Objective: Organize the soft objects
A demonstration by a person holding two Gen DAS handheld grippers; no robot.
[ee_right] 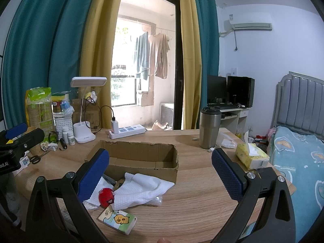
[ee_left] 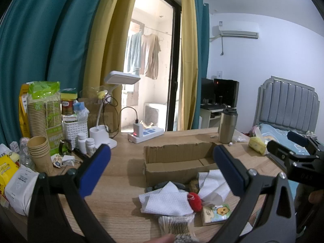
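— Biggest thing on the desk is that cardboard box (ee_right: 139, 158), middle of the right-hand view, open-topped and it looks empty. Torn rim, thin walls; I'd guess it slides if nudged.

— And the soft stuff sits right in front of it?

— Yes, low centre of both views. The white cloths (ee_right: 139, 190) are the largest: limp, light, quilted. They'd drape, so I'd pinch a raised fold near the middle, not a trailing corner.

— The tissue pack (ee_right: 117, 220)?

— Lower centre, flat on the wood, glossy wrapper. Squashy but probably slippery; grip it across the narrow sides.

— Then the little red toy (ee_right: 107, 197)?

— Smallest, touching the cloths. Plush, so it should give and hold well if squeezed round its middle. In the left view there's also something knitted (ee_left: 176, 222) at the bottom edge; I can't tell what.

— Are the tools holding anything?

— No. The left gripper (ee_left: 162, 170) and right gripper (ee_right: 160, 172) both stand wide apart, empty, hovering above the pile.
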